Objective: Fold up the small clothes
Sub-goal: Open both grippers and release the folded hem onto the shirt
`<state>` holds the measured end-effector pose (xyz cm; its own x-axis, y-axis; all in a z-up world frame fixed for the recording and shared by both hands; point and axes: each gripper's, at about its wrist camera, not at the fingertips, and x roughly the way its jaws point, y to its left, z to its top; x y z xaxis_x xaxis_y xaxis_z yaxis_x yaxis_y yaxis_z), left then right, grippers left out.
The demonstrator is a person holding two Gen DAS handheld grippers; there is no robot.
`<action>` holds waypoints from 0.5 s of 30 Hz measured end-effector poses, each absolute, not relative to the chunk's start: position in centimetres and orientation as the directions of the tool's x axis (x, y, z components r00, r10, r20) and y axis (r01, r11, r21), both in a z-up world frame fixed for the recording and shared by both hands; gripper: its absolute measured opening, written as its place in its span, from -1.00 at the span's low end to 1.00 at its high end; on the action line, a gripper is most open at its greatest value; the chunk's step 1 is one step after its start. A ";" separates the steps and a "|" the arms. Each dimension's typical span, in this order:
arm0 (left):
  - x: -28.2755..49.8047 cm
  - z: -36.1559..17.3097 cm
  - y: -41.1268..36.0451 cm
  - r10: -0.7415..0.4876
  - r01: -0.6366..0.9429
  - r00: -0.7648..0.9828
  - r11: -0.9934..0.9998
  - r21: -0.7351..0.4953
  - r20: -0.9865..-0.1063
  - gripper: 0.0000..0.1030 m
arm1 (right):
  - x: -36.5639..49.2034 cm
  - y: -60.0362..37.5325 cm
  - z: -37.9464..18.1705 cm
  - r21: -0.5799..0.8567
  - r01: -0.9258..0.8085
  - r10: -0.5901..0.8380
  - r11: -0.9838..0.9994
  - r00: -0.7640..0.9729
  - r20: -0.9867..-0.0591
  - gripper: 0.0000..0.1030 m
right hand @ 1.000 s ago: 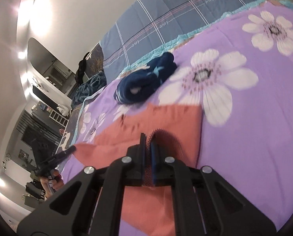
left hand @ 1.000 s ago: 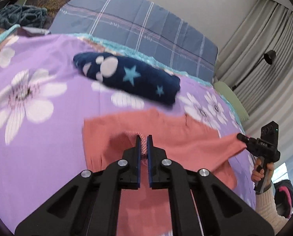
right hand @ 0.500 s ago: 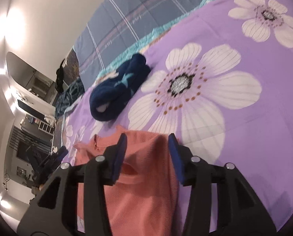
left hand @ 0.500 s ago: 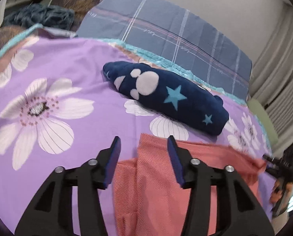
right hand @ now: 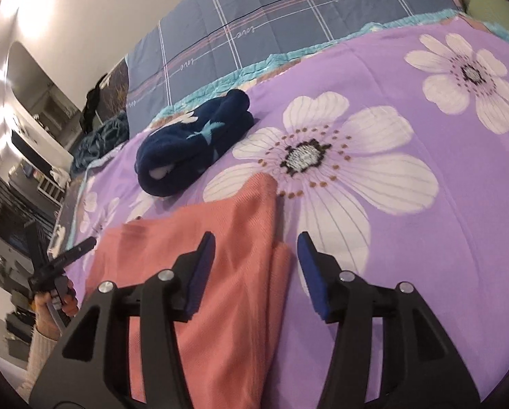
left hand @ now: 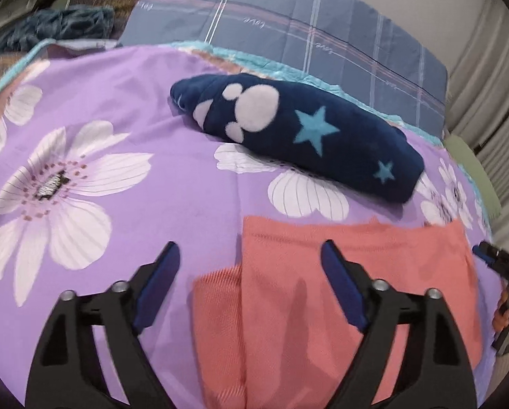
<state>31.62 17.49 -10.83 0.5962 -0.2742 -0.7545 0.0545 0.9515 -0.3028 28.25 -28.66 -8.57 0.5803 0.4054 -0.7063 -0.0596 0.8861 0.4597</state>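
Lying flat on the purple flowered bed [left hand: 172,187], the coral garment [left hand: 322,306] looks soft, light and floppy; its corners or folded edge seem the best hold. Both the left gripper [left hand: 251,266] and the right gripper [right hand: 256,255] have just been opening, fingers wide, nothing gripped.

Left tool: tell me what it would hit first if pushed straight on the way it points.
Most likely the salmon-pink garment lying folded on the purple flowered bedspread, between the open left tool fingers. Depth is hard to judge.
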 end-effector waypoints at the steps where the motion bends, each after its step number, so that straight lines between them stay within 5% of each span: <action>1: 32.4 -11.1 17.4 -0.285 0.048 0.582 0.947 -0.317 -0.762 0.25 | 29.0 -28.2 -8.6 0.449 -0.063 0.400 0.891 0.575 -0.714 0.01; 3: 33.6 -11.8 17.1 -0.303 0.043 0.551 0.941 -0.336 -0.777 -0.19 | 30.2 -27.7 -8.9 0.432 -0.063 0.389 0.900 0.565 -0.728 0.02; 5: 34.5 -12.4 16.6 -0.310 0.043 0.526 0.939 -0.340 -0.792 -0.86 | 31.6 -27.4 -9.5 0.421 -0.045 0.373 0.906 0.554 -0.744 0.02; 7: 34.4 -11.9 16.2 -0.300 0.054 0.551 0.944 -0.326 -0.779 -0.91 | 32.7 -27.4 -10.1 0.436 -0.031 0.380 0.900 0.549 -0.744 -0.06; 8: 33.7 -11.1 16.1 -0.298 0.071 0.584 0.945 -0.318 -0.755 -0.92 | 32.9 -27.4 -10.2 0.449 -0.038 0.394 0.893 0.550 -0.737 -0.63; 9: 33.3 -10.4 16.0 -0.300 0.085 0.606 0.945 -0.316 -0.736 -0.92 | 33.0 -27.3 -10.1 0.466 -0.060 0.420 0.883 0.546 -0.725 -0.91; 15: 28.6 -4.9 18.9 -0.324 0.126 0.742 0.927 -0.352 -0.587 -0.91 | 28.9 -28.9 -6.2 0.490 -0.157 0.451 0.858 0.688 -0.569 -0.91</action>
<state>28.64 18.87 -4.88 0.7420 -0.3240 -0.5870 0.1263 0.9273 -0.3523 28.92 -28.92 -6.16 0.6878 0.4510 -0.5688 -0.1571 0.8575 0.4899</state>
